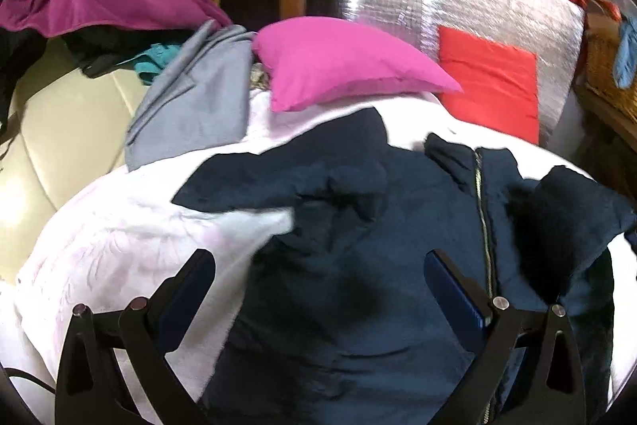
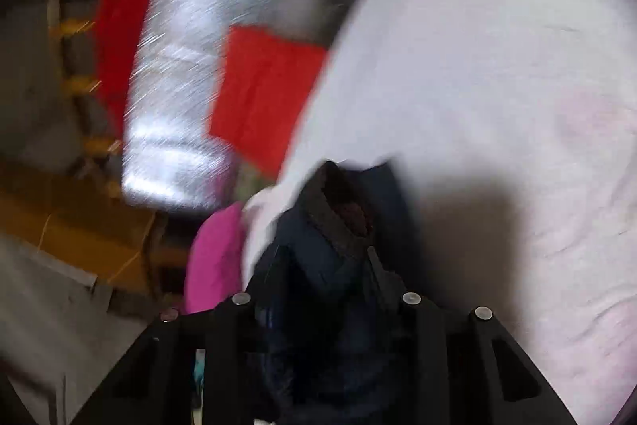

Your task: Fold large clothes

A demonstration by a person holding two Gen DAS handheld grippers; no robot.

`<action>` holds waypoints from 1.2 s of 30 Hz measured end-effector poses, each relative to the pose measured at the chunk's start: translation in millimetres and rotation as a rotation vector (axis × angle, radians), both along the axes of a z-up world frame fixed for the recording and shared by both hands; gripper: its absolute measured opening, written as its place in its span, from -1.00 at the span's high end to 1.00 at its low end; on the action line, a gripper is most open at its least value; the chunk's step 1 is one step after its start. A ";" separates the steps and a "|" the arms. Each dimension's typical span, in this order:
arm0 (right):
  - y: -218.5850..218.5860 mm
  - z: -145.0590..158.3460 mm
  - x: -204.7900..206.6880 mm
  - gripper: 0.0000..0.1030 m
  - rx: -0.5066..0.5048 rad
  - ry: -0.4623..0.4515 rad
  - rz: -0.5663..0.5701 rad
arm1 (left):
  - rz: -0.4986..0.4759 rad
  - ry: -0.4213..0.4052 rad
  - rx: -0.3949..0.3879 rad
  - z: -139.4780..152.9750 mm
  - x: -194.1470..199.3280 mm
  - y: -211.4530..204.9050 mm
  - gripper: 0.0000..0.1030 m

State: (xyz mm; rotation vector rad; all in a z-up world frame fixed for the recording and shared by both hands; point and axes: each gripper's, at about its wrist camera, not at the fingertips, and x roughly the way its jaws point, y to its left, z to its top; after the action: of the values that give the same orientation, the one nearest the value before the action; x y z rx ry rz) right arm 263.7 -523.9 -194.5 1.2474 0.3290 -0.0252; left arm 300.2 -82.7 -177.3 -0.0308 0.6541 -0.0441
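Two grippers in play, and honestly the folding has barely got going. The dark navy padded jacket with a metal zip point(image 1: 358, 226) lies spread and rumpled on the pale pink-white bed sheet point(image 1: 119, 249), front side up, zip running down its right half, with one sleeve or flap bunched up dark on its right edge. No neat fold line shows anywhere, so I'd call this an early stage: maybe a first pull on one side, everything else left to do.

Left gripper point(image 1: 318, 289) hangs over the jacket's middle with its fingers spread wide and nothing between them.

Right gripper point(image 2: 326, 301) looks closed down on a bunched-up wad of the navy fabric; the cloth fills the gap between the fingers and the collar sticks out ahead. That view is badly smeared, so take the grip as my best read.

Background stuff: a bright pink pillow point(image 1: 338, 62), a silver foil mat point(image 1: 458, 6) with a red cloth point(image 1: 493, 82) on it, and a grey garment point(image 1: 195, 94).
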 end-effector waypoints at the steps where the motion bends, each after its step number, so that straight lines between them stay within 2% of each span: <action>1: 14.7 10.6 8.9 0.27 -0.029 -0.026 0.037 | 0.011 -0.005 -0.010 1.5 0.0 5.0 -1.00; 3: 56.3 37.7 29.0 0.26 -0.096 -0.101 0.173 | 0.032 -0.012 -0.029 3.7 -0.8 12.7 -1.00; 4: 68.5 42.5 34.1 0.25 -0.103 -0.118 0.217 | 0.039 -0.015 -0.039 4.4 -1.1 16.0 -1.00; 5: 95.7 50.4 46.4 0.24 -0.121 -0.135 0.307 | 0.047 -0.017 -0.056 5.2 -1.4 20.2 -1.00; 6: 112.0 52.0 53.1 -0.10 -0.137 -0.129 0.357 | 0.051 -0.018 -0.068 5.4 -1.6 22.8 -1.00; 7: 125.2 53.4 60.1 -0.58 -0.155 -0.115 0.397 | 0.051 -0.013 -0.080 5.1 -1.0 25.5 -1.00; 8: 140.8 55.2 66.1 -0.68 -0.183 -0.106 0.441 | 0.049 -0.007 -0.086 4.9 0.0 26.4 -1.00; 10: 147.3 56.4 66.9 -0.68 -0.227 -0.098 0.439 | 0.040 0.004 -0.095 3.8 1.8 28.4 -1.00; 13: 125.9 57.3 56.9 -0.68 -0.303 -0.036 0.305 | 0.027 0.001 -0.087 3.8 3.5 26.6 -1.00; 15: 100.4 49.1 45.1 -0.68 -0.375 0.082 0.163 | 0.015 0.003 -0.080 4.1 7.9 25.0 -1.00; 17: 72.6 35.2 31.8 -0.68 -0.401 0.159 0.071 | 0.020 0.004 -0.086 5.3 14.7 28.2 -1.00; 21: 22.2 8.7 25.0 -0.67 -0.394 0.320 -0.027 | 0.072 0.022 -0.115 4.5 30.8 47.2 -1.00; 23: 7.3 -8.3 33.2 -0.67 -0.369 0.365 -0.025 | 0.068 0.054 -0.172 0.8 37.2 54.1 -1.00; 25: -7.0 -28.0 36.6 -0.63 -0.313 0.364 0.020 | 0.044 0.072 -0.235 -1.9 38.9 53.3 -1.00; 27: -8.4 -42.7 49.3 -0.62 -0.294 0.374 0.056 | -0.015 0.063 -0.268 -0.8 36.7 40.1 -1.00; 31: -6.0 -61.6 57.6 -0.41 -0.257 0.383 0.104 | -0.158 0.077 -0.236 -5.0 34.1 -0.3 -1.00; 32: -5.2 -66.0 60.3 -0.35 -0.251 0.379 0.110 | -0.182 0.093 -0.207 -9.6 35.2 -11.6 -0.96; 34: -1.8 -69.8 66.8 -0.03 -0.271 0.390 0.121 | -0.211 0.119 -0.161 -18.3 39.3 -26.9 -0.50; 35: 1.1 -68.2 68.0 0.04 -0.292 0.392 0.122 | -0.230 0.150 -0.151 -25.2 44.0 -32.7 0.02; 36: 3.5 -65.7 70.0 0.27 -0.304 0.385 0.126 | -0.239 0.185 -0.154 -31.3 49.0 -35.4 0.35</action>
State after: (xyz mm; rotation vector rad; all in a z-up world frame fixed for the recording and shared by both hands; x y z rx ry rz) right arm 333.7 -520.4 -260.2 0.9133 0.7107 -0.2020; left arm 349.2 -118.1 -208.6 -0.1059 0.8363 -0.3247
